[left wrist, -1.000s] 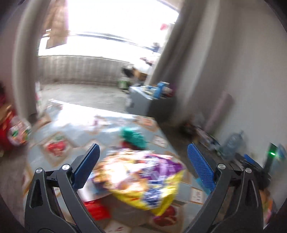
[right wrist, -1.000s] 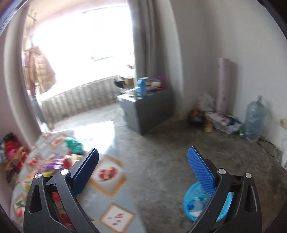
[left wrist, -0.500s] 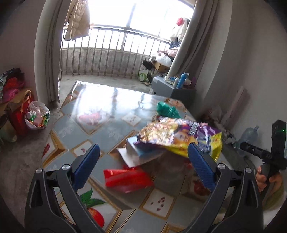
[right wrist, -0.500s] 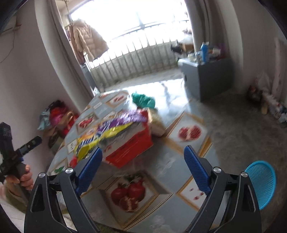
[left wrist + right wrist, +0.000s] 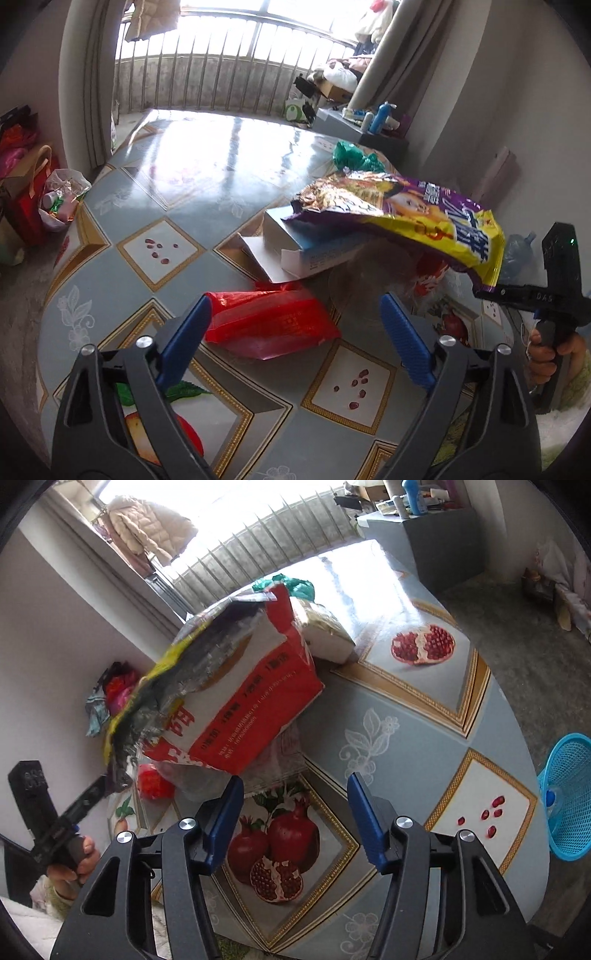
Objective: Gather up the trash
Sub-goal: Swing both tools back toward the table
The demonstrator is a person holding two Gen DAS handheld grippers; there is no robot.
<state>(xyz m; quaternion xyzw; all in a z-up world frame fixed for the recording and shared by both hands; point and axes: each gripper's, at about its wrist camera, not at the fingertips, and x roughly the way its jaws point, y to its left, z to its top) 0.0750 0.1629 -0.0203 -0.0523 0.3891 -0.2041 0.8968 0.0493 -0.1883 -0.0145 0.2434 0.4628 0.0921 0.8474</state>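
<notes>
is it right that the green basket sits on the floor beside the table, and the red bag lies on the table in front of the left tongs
Not quite: the basket is blue, not green, as the right wrist view shows. It does sit on the floor beside the table, and the red bag does lie on the table in front of the left tongs.

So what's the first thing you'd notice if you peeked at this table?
Probably the big yellow and purple snack bag, draped on top of the trash pile over a white box in the middle of the fruit-patterned table. Next, the shiny red wrapper lying right in front of the open left claw. A bright blue basket sits on the floor beside the table.
</notes>
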